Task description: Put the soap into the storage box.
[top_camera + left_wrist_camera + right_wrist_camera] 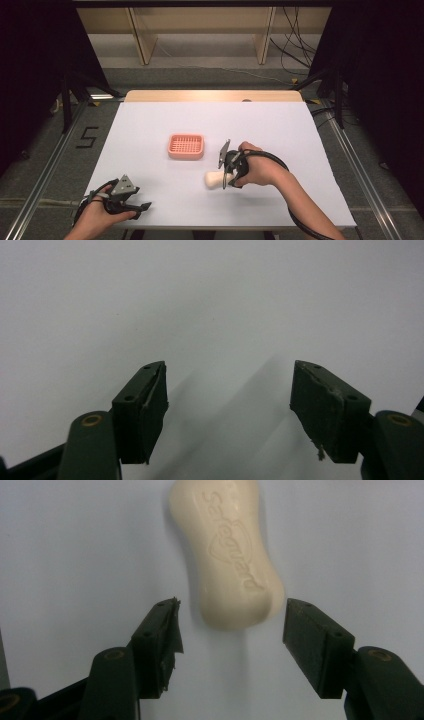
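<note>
Between the right gripper (pixel 230 625) jaws: embossed soap bar (pixel 230 555).

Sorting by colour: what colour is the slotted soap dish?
Salmon pink soap dish, clearest in the high view.

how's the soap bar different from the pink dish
The soap bar is cream, solid and waisted, with a word pressed into its top; the pink dish is squarish, with a slotted floor and raised rim. The soap bar lies just ahead of the right tongs, which are open; the pink dish sits farther up the table, apart from both hands. Both rest flat on the white tabletop.
</note>
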`<state>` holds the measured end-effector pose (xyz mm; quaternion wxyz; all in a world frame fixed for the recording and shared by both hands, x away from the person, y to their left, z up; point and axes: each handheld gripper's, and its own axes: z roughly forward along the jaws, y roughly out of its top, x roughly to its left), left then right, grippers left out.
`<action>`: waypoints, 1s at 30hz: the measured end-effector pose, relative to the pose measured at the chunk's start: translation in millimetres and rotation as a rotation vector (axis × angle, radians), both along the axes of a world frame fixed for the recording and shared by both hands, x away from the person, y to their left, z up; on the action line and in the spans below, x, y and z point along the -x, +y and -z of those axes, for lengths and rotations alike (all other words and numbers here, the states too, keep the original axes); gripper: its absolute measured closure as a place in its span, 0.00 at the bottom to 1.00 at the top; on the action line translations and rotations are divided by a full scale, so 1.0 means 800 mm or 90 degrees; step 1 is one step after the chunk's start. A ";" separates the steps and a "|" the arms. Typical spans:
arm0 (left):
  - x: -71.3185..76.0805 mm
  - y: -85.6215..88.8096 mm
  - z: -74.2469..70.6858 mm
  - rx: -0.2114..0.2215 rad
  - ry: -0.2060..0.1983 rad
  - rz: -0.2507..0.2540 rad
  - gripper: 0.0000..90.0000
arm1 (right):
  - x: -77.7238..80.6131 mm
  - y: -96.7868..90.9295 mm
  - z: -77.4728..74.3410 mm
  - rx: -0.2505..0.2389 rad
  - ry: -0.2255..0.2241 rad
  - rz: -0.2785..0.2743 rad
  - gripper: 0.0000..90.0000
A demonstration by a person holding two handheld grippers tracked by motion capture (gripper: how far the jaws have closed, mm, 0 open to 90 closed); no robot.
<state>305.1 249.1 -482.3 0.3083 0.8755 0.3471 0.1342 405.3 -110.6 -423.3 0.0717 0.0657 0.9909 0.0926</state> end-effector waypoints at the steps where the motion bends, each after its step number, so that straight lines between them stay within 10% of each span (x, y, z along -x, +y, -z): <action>1: 0.000 0.000 0.000 0.000 0.000 0.000 0.34 | -0.001 0.003 0.001 -0.002 0.003 -0.003 0.44; 30: 0.000 0.001 -0.001 0.010 0.003 -0.004 0.34 | -0.022 0.056 0.019 0.031 0.010 -0.075 0.41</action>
